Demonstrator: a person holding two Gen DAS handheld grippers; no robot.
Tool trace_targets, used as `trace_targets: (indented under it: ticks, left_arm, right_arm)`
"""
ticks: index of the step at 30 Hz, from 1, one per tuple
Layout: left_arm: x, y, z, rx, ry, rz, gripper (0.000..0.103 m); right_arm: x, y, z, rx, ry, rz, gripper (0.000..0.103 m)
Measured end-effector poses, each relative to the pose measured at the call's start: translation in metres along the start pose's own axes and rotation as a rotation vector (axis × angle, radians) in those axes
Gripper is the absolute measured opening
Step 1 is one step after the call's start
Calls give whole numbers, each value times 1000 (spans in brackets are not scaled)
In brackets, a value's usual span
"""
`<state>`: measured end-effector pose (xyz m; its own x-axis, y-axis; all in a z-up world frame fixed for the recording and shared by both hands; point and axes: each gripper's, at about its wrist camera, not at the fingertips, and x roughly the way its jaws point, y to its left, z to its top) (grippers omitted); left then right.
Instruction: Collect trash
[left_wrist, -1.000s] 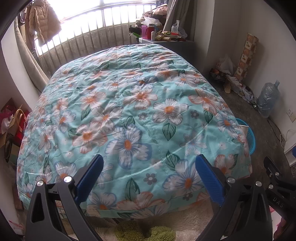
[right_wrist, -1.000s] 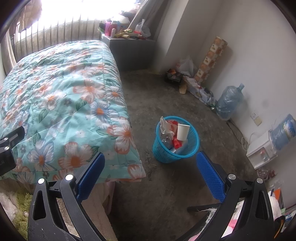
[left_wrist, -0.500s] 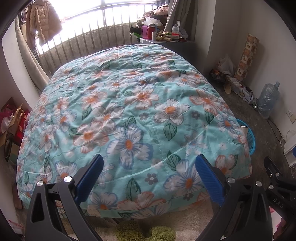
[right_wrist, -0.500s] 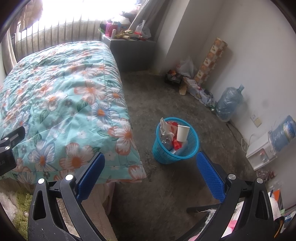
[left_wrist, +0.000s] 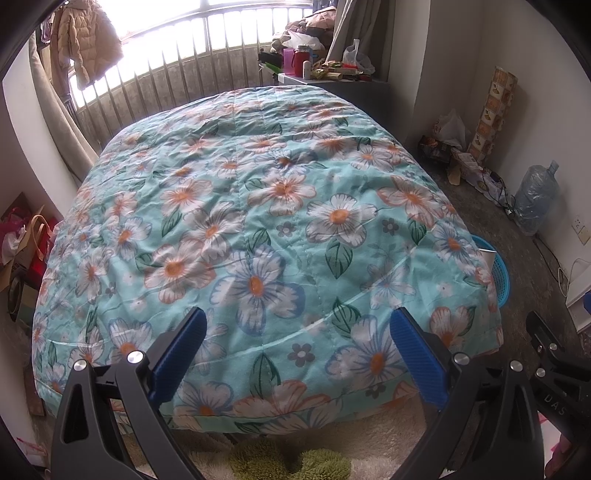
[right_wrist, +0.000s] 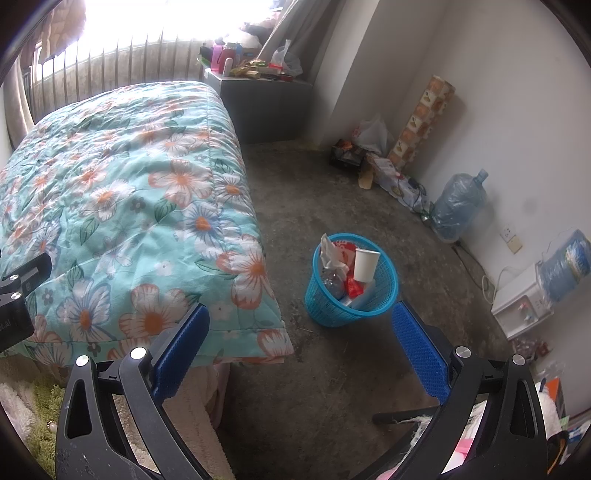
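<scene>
Hand-held gripper (right_wrist: 299, 347) gapes near basket (right_wrist: 351, 314), bed edge (right_wrist: 258, 258).

The left view tips slightly downward: the bed (left_wrist: 266, 229) sits a little lower in frame than a second ago, with more of the railing (left_wrist: 177, 74) above it. In the right view the basket (right_wrist: 351, 280) drifts marginally left and up, and the bed's corner (right_wrist: 273, 339) with it. Both shifts are very small.
</scene>
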<state>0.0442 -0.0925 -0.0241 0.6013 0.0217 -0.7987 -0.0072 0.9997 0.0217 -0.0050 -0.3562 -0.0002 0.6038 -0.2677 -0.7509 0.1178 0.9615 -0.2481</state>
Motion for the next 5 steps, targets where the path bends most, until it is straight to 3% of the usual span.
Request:
trace_targets:
  ticks: [5]
  left_arm:
    - [0, -1, 0, -1, 0, 0, 97]
  right_arm:
    - [0, 0, 0, 1, -1, 0, 95]
